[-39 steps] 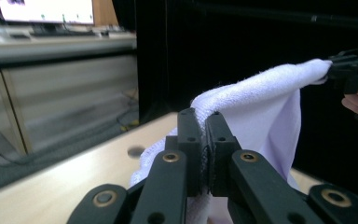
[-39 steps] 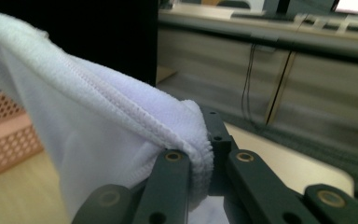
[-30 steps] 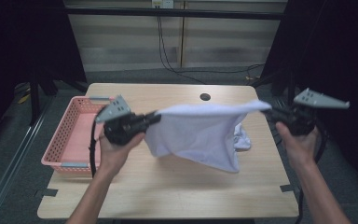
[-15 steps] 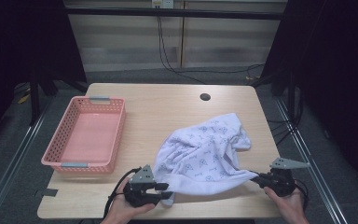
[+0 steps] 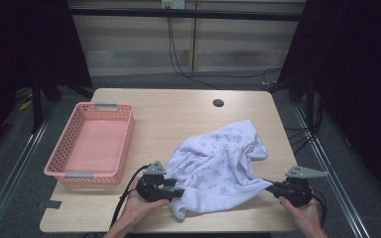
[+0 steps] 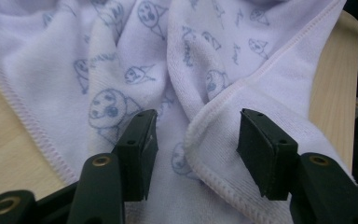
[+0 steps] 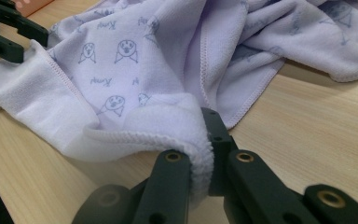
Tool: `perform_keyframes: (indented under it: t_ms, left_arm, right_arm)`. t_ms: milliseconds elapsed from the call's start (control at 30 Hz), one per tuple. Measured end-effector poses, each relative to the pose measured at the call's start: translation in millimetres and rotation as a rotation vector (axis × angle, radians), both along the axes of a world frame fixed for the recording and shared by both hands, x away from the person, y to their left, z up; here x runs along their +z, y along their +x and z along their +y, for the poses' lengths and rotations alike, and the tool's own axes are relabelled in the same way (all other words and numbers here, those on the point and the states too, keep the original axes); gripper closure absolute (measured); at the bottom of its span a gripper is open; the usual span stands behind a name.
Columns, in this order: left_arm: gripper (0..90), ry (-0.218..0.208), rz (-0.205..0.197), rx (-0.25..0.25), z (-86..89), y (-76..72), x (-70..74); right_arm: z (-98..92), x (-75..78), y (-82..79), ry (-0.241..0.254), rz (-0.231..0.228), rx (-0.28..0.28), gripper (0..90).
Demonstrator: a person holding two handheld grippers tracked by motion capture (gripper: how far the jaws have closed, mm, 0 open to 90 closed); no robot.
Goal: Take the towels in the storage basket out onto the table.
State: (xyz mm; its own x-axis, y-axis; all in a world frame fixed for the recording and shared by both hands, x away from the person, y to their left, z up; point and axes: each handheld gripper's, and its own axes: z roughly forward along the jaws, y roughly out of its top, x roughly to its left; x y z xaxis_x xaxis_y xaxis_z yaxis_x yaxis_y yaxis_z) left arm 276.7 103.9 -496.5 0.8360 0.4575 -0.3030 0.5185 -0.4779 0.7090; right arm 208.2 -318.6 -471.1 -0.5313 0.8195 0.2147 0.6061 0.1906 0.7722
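Right gripper view: right claw (image 7: 200, 154) pinches the rumpled lilac printed towel (image 7: 158, 60); left claw (image 5: 176, 191) just opened.

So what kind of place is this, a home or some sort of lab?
Most likely a lab or recording booth, not a home: a bare light wooden table with a cable hole, dark curtains hung on both sides, and loose black cables trailing down the back wall.
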Motion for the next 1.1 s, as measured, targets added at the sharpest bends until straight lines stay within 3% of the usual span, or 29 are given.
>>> perform_keyframes:
  t_ms: [33, 67, 133, 167, 300, 467, 633, 800, 867, 933, 1100]
  left_arm:
    - [56.8, 0.013, 0.009, -0.027, -2.1, -2.0, -0.9]
    - [65.8, 0.022, -0.011, -0.036, -3.6, -4.4, -0.8]
    - [82.6, 0.008, -0.018, -0.071, -4.0, -7.5, 1.8]
    - [85.2, 0.006, -0.019, -0.069, -3.1, -7.6, 3.2]
    - [86.8, -0.087, -0.029, -0.026, 8.1, -5.9, 13.3]
    - [86.6, -0.205, -0.085, 0.043, 29.4, -0.6, 37.7]
    - [86.7, -0.285, -0.144, 0.087, 42.8, 7.4, 64.6]
    - [86.7, -0.324, -0.227, 0.081, 43.3, 16.2, 99.7]
    - [86.6, -0.363, -0.261, 0.086, 45.4, 19.6, 118.4]
    - [86.7, -0.351, -0.298, 0.092, 44.6, 21.7, 132.3]
    - [87.0, -0.359, -0.334, 0.122, 46.2, 31.9, 151.8]
  right_arm:
    - [-0.4, 0.3, -0.1, 0.002, -0.004, -0.001, 88.5]
    - [-1.0, 0.8, -0.2, 0.003, -0.005, -0.005, 88.5]
    - [-1.7, 1.4, -0.3, 0.007, -0.007, -0.007, 88.5]
    - [-2.3, 1.7, 0.2, 0.008, -0.012, -0.004, 88.5]
    - [-2.9, 3.0, 0.6, 0.012, -0.017, -0.006, 88.4]
    - [-6.2, 8.5, 2.4, 0.025, -0.03, -0.022, 88.5]
    - [-9.6, 25.4, 5.8, 0.047, -0.083, -0.032, 88.4]
    - [-5.2, 46.3, 14.7, 0.05, -0.134, -0.02, 88.4]
    - [-4.0, 56.3, 18.3, 0.047, -0.151, -0.008, 88.4]
    - [-3.0, 66.1, 22.0, 0.048, -0.169, 0.002, 88.4]
    - [-3.9, 93.0, 33.2, 0.049, -0.22, 0.006, 88.2]
